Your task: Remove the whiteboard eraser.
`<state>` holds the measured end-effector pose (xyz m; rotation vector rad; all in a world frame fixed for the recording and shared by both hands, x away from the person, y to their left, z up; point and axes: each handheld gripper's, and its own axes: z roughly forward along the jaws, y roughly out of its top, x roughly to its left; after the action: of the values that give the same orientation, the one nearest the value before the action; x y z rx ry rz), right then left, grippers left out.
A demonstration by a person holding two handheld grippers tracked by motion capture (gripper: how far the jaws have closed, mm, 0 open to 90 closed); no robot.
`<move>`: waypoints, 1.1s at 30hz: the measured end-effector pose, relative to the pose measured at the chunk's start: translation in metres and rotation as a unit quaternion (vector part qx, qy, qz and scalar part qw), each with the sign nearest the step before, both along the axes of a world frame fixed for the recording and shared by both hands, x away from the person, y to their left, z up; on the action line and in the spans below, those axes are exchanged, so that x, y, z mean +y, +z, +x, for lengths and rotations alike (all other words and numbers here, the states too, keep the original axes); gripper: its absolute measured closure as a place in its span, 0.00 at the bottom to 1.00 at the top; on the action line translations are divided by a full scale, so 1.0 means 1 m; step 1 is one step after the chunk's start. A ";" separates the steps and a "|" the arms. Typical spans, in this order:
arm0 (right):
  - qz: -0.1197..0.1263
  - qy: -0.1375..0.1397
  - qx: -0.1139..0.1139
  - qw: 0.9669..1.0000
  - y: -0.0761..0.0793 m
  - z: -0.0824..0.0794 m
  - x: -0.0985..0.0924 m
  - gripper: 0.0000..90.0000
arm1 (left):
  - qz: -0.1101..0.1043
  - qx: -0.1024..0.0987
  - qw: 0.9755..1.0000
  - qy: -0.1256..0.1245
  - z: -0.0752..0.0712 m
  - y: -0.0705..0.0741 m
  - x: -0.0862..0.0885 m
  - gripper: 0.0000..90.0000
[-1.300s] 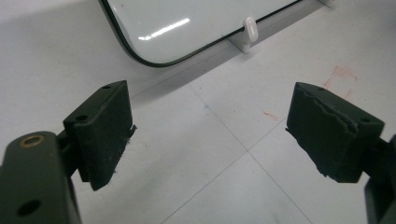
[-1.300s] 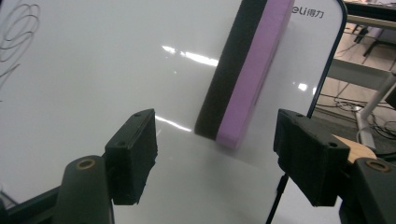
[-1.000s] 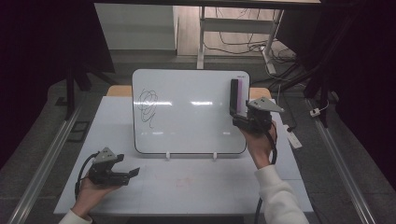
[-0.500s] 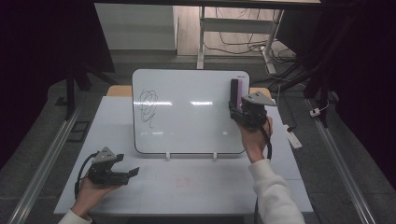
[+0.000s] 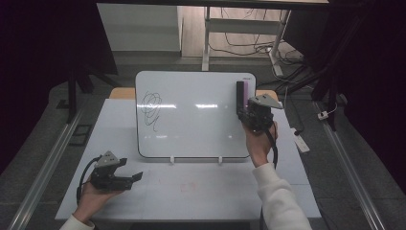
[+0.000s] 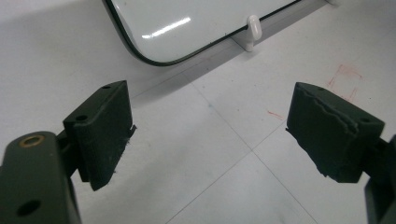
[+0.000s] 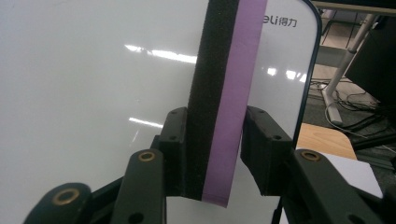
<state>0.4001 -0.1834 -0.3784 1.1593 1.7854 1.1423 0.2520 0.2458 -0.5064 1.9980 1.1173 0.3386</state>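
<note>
In the right tool (image 7: 212, 154), an upright black-and-purple eraser (image 7: 224, 93).

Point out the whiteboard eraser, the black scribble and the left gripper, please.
whiteboard eraser (image 7: 224, 93), right gripper view, on its purple back.
black scribble (image 5: 152, 108), high view, on the middle of the loops.
left gripper (image 6: 210, 133), left gripper view, midway between its open fingertips.

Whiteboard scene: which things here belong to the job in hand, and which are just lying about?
In the job:
eraser, clamped in the right gripper, whose jaws have just been closing
whiteboard
scribble

Lying about:
left gripper, open over the table
power strip
floor cables
</note>
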 end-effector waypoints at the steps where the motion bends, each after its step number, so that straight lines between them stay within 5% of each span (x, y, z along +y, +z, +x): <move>1: 0.000 -0.001 -0.001 1.000 0.000 0.000 -0.001 0.70 | 0.000 0.000 1.000 0.000 0.000 0.000 0.000 0.17; 7: 0.003 -0.003 -0.006 1.000 -0.001 -0.002 -0.004 0.72 | 0.000 0.000 1.000 0.000 0.000 0.000 0.000 0.17; 11: 0.006 0.000 -0.032 0.999 0.005 -0.010 -0.006 0.73 | 0.000 0.000 1.000 0.001 0.000 0.000 0.001 0.17; 17: -0.001 0.034 -0.039 0.999 0.007 -0.028 -0.003 0.73 | 0.001 0.001 1.000 -0.002 0.000 0.000 -0.001 0.17; 33: 0.007 0.100 -0.017 0.995 -0.019 -0.053 -0.007 0.73 | -0.004 0.005 1.000 -0.002 0.000 0.001 -0.002 0.17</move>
<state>0.3471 -0.1904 -0.3976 0.9793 1.9023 1.2825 0.2524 0.2436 -0.5059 1.9972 1.1185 0.3224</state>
